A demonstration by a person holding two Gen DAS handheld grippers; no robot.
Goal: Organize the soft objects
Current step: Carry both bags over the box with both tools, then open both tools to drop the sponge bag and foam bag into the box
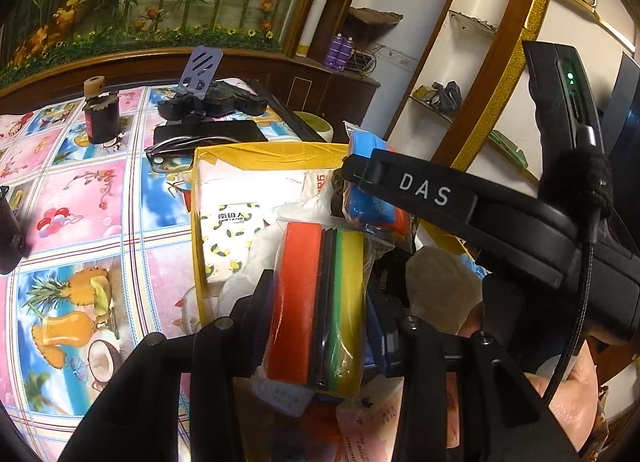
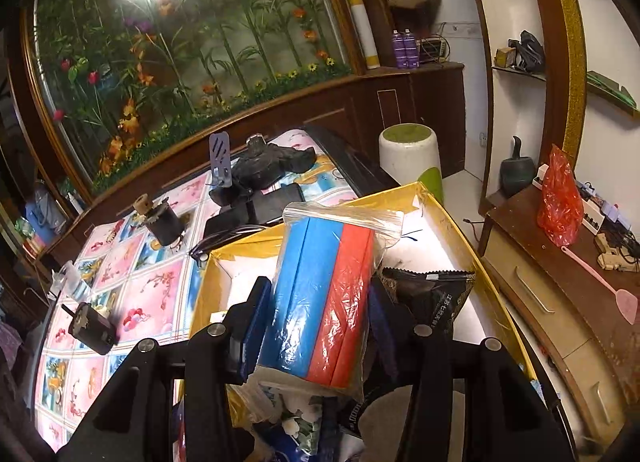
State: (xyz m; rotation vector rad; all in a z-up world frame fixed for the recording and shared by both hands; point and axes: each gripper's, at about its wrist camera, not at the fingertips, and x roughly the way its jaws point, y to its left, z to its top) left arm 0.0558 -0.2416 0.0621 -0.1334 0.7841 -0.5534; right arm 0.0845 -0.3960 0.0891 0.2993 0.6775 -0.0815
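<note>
Seeing 2 bagged sponge packs in my grippers over the yellow box point(image 2: 448, 218) on the patterned tablecloth point(image 1: 92, 198). My left gripper point(image 1: 320, 302) is partly closed, its jaws pressing the sides of the red, black, green and yellow pack point(image 1: 316, 302), held upright above the tissue packet point(image 1: 228, 238) and white wrappers in the box. My right gripper point(image 2: 320, 302) is clamped on the blue and red pack point(image 2: 324, 294), jaws a bit wider, just above a dark snack bag point(image 2: 436, 294) at the box's right side.
</note>
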